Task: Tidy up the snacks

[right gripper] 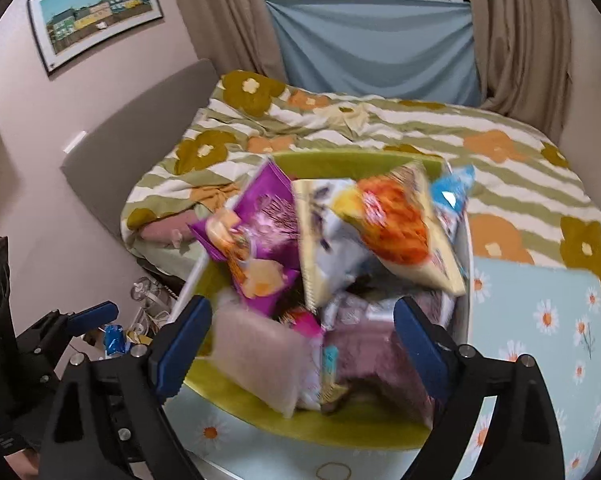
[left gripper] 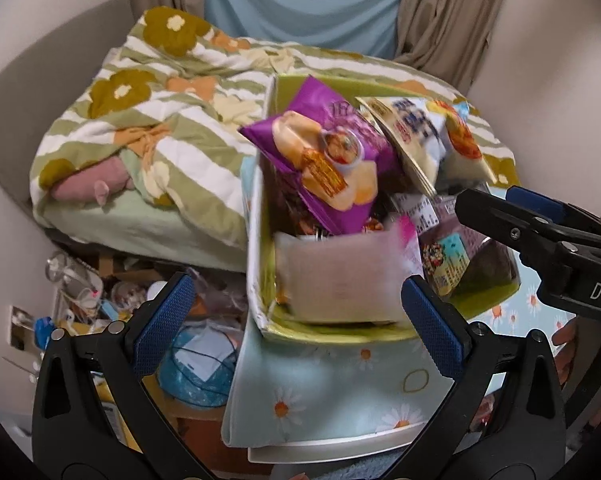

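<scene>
Nearest the lens in our left wrist view are the blue-padded fingers of the left gripper, spread wide with nothing pressed between them; a pale pink packet lies beyond the gap, blurred, and we cannot tell whether either pad touches it. In the right wrist view the right gripper also stands wide apart, its pads clear of the snacks below (no earlier picture, so we speak only of how it stands). The same pale packet sits between its fingers and lower, resting at the near edge of the green box.

The box is crammed: a purple chip bag leans upright at its left, a white and blue bag beside it, an orange-printed bag to the right, and a dark packet with a colourful label at the near right corner. The box rests on a daisy-patterned light blue cloth, just beside a bed with a green striped flower quilt. From the left view, the right gripper's black arm enters at the far right edge, above the box's corner.
</scene>
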